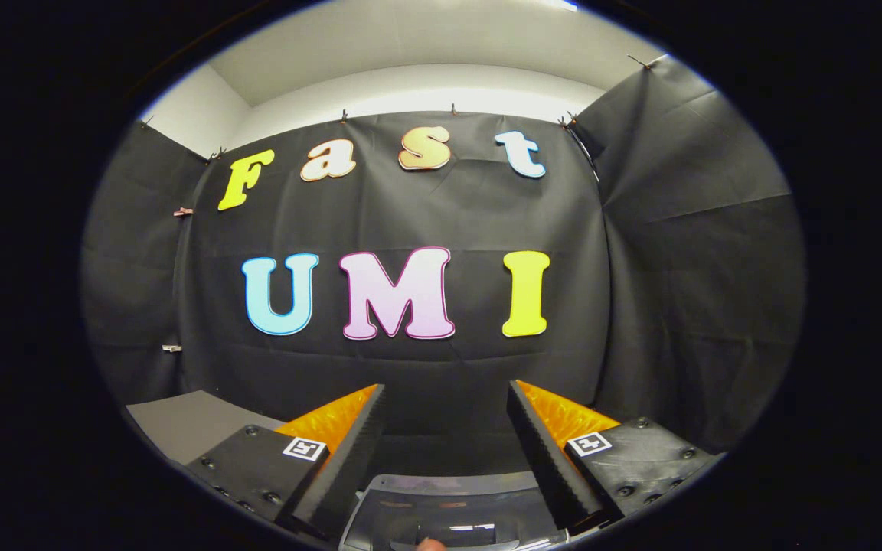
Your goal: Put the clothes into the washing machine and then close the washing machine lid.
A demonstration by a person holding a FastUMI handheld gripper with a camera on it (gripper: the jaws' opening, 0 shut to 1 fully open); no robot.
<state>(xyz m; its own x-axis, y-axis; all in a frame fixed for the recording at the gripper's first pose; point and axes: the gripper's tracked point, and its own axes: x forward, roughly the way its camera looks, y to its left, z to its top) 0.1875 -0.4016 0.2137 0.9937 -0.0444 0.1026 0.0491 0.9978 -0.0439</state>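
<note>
One gripper, one machine, one bench, few small items.

We count one gripper (445, 394) with two fingers (349, 451), standing apart with nothing between them, each carrying one square marker tag (304, 448), so two tags in all. At six o'clock, low between the fingers, we see one washing machine (452, 509), a single dark glossy top panel; whether its lid is up or down we cannot tell. One grey bench (188, 421) surface shows at about eight o'clock from the fingers. On the booth wall (441, 214) we count two small clips (183, 211) toward nine o'clock.
</note>
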